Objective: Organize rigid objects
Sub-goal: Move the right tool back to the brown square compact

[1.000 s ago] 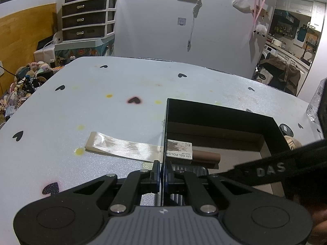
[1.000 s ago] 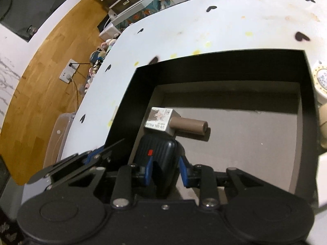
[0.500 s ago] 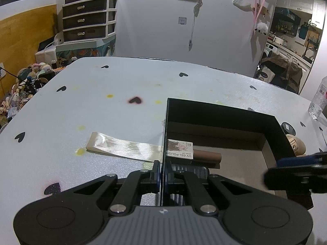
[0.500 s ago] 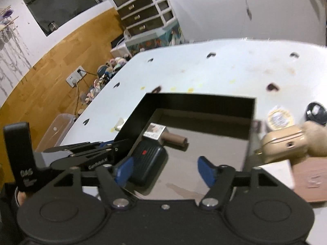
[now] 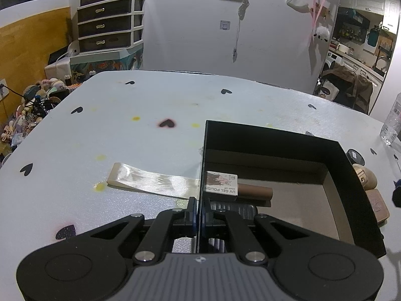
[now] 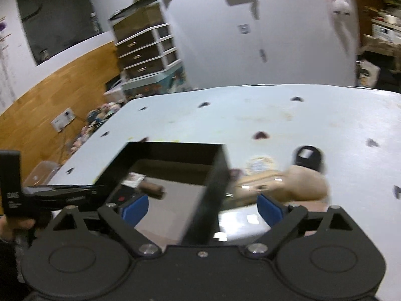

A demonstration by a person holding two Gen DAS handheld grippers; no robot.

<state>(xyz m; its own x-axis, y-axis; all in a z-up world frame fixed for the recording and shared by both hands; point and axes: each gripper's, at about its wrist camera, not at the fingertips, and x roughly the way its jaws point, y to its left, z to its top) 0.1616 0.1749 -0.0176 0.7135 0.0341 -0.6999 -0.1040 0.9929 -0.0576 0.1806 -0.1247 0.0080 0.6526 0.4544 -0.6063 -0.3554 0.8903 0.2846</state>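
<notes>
A black open box (image 5: 356,188) sits on the white table. My left gripper (image 5: 198,212) is shut on the box's left wall. Inside lie a UV gel polish bottle (image 5: 240,191) with a brown cap and a dark ribbed case (image 5: 235,208). My right gripper (image 6: 203,205) is open and empty, raised above the box's right wall (image 6: 213,195). Right of the box lie a beige earbud case (image 6: 260,183), a tan rounded object (image 6: 308,183), a round white-topped item (image 6: 258,164) and a small black disc (image 6: 307,156). The right wrist view is blurred.
A glossy beige strip (image 5: 150,183) lies on the table left of the box. A clear bottle (image 5: 393,120) stands at the far right. A brown block (image 5: 378,205) lies by the box's right wall. Drawers (image 5: 110,30) stand beyond the table.
My right gripper let go of the dark case inside the box, opened wide, lifted and swung right toward the items beside the box. My left gripper kept its hold on the wall.
</notes>
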